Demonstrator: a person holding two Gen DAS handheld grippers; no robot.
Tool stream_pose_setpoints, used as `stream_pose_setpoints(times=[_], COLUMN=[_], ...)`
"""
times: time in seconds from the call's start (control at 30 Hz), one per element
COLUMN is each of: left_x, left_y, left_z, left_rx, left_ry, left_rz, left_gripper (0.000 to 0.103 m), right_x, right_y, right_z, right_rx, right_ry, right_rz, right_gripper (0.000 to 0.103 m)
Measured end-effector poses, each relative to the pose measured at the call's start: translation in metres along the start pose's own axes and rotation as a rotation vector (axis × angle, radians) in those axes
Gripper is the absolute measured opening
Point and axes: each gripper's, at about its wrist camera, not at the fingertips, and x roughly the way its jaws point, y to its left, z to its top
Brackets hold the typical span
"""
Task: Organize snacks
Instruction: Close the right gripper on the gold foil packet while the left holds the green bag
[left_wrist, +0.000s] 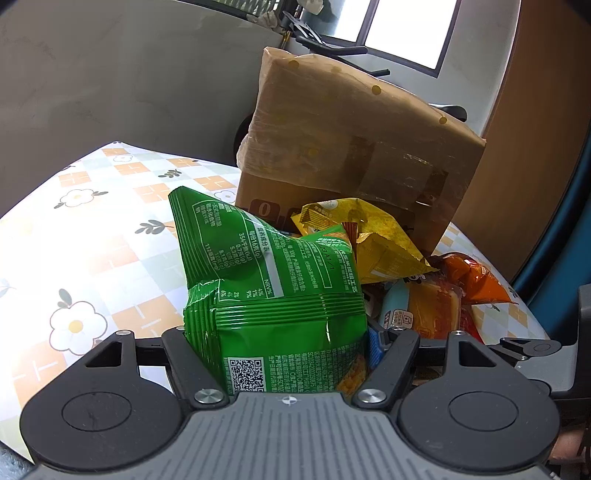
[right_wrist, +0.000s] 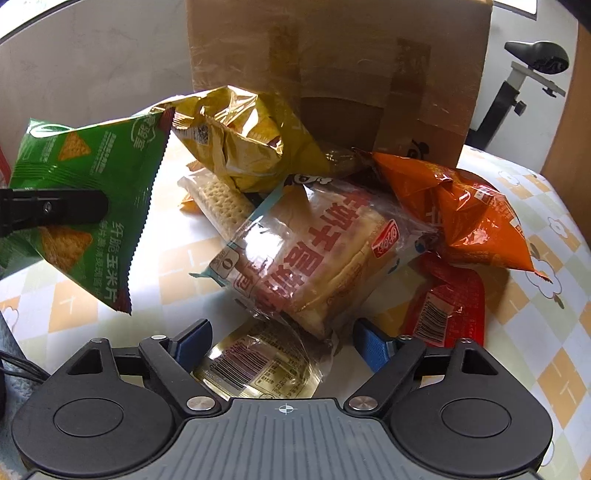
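The box (right_wrist: 332, 74) is the largest thing, stiff taped cardboard standing at the back of the tabletop (left_wrist: 92, 240), and the snack pile lies against its foot. The green bag (left_wrist: 269, 295) is puffed with air, light and crackly; its film is slippery, and the chips inside will break under a hard squeeze. The left gripper (left_wrist: 275, 343) holds it lifted beside the pile, its fingers pinching the bag across the lower body, where the film gives a little. The orange bag (right_wrist: 461, 214) and the yellow bag (right_wrist: 240, 147) are the same sort, and a crimped end seam is probably the safest place to take them. The bread pack (right_wrist: 306, 258) is soft and a bit heavier, so it is better held across its flat sides. The right gripper (right_wrist: 284, 343) hangs over the pile with fingers spread and empty, a small clear pack (right_wrist: 258, 365) below them, perhaps pastry, which I cannot read well.
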Motion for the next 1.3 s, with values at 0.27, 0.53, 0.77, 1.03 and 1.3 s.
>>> stream_pose_setpoints(times=[0.27,0.53,0.77,1.03,1.3], left_x=[0.001,0.002,0.005,0.009,0.012], left_y=[0.0,0.0,-0.003,-0.003,-0.003], left_z=[-0.001,0.0,0.0,0.0,0.001], left_rx=[-0.006,0.003,0.01,0.01,0.008], left_ry=[0.004,0.009,0.016,0.026,0.029], left_rz=[-0.001,0.003,0.006,0.006,0.007], left_gripper=[0.074,0.074,0.074,0.074,0.074], right_x=[-0.012,-0.008,-0.003,-0.004,0.003], right_y=[-0.029,-0.019,-0.022,-0.011,-0.027], right_z=[-0.011,-0.005,-0.004,-0.001,0.001], right_rx=[0.12,-0.011,-0.042,-0.185,-0.1], right_ry=[-0.015,-0.05,-0.064,-0.078,-0.071], right_rz=[-0.045,-0.054,-0.025,0.003,0.085], right_gripper=[0.069,0.071,0.073,0.073,0.069])
